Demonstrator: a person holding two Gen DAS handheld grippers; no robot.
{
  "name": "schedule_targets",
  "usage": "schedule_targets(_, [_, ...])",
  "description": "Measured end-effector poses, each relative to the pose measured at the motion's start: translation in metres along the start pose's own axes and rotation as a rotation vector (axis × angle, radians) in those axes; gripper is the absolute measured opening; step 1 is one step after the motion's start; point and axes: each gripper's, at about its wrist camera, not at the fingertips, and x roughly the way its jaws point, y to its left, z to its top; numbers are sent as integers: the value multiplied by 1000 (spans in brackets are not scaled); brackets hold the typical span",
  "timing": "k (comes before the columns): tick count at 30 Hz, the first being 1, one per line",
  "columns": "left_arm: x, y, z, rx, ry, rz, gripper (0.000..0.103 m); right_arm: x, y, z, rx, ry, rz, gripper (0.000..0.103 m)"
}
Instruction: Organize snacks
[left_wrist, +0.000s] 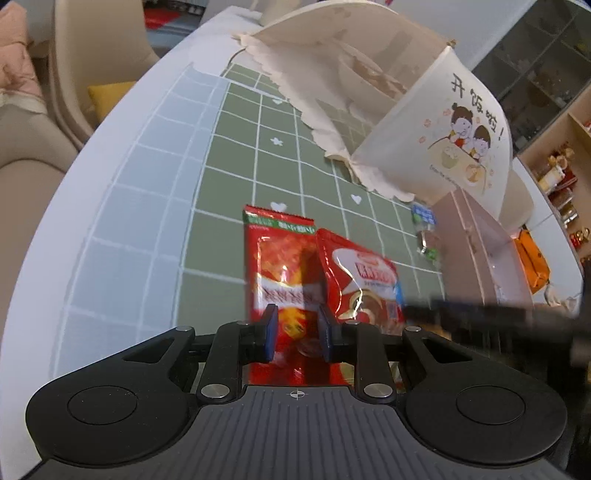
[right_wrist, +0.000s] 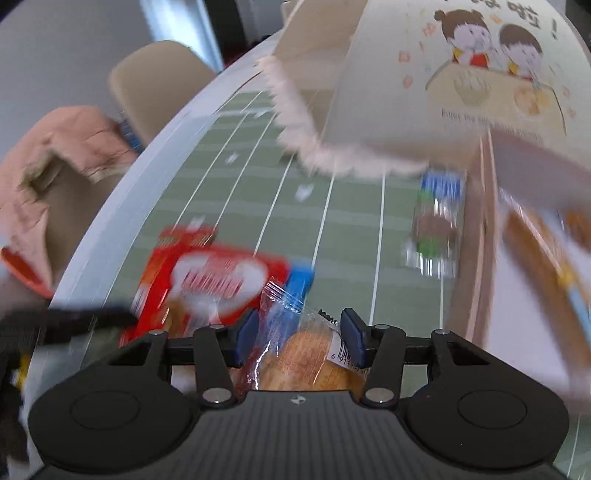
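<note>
Two grippers over snack packets on a green grid tablecloth.

Left gripper nearly closed, blue pads clamped on a red snack packet rising toward 12 o'clock; a second red packet just beside at 1 o'clock. Right gripper partly open around a clear-wrapped bread bun; actual pad contact impossible to tell. Pink storage box at 2 o'clock, beneath a cream mesh food cover.
</note>
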Motion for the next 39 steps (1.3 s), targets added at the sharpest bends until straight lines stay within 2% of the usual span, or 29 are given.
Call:
schedule_targets(3, [-15,-11,-10,-12,-60,27,27,-26,-1,-32,-64,-3,11,50])
schedule_targets(5, [-26,-19,-16,-20,-85,25,27,-47,-6,-52,-99,-27,3,61])
schedule_targets(6, [-30,-24,-19,-18,-93,23,27,-56,-8,-61,-116,-46,-9,73])
schedule_targets(7, [-34,-29,-22,-13,-98,22,27,-64,-11,-70,-129,-61,-24,80])
schedule_targets(11, [-31,-68,-14,62,-89,-24,27,-79,-25,-94,-121,-63,-56,80])
schedule_targets(13, [-18,-95,2,150,-74,-71,27,-88,-32,-102,-75,-67,-60,80])
schedule_targets(15, [7,-123,23,259,-18,-141,27,-97,-37,-109,-34,-86,-63,80])
schedule_targets(16, [21,-135,33,304,12,-152,27,-102,-37,-111,-16,-99,-67,80])
schedule_targets(20, [80,-170,69,444,69,-77,27,-118,-36,-118,35,-136,-118,80])
schedule_targets(22, [106,-179,83,467,57,-45,27,-123,-38,-123,67,-136,-148,80])
schedule_targets(26, [156,-189,97,516,56,-33,27,-119,-47,-128,146,-94,-210,80])
schedule_targets(29, [180,-193,101,588,49,9,26,-115,-53,-131,214,-63,-242,80])
schedule_targets(33, [190,-184,97,639,77,-37,23,-115,-54,-128,272,-45,-285,80])
schedule_targets(36, [177,-180,80,700,92,-80,20,-122,-51,-123,221,-70,-308,80])
schedule_targets(39, [154,-176,60,724,122,-92,20,-130,-61,-119,165,-116,-272,80])
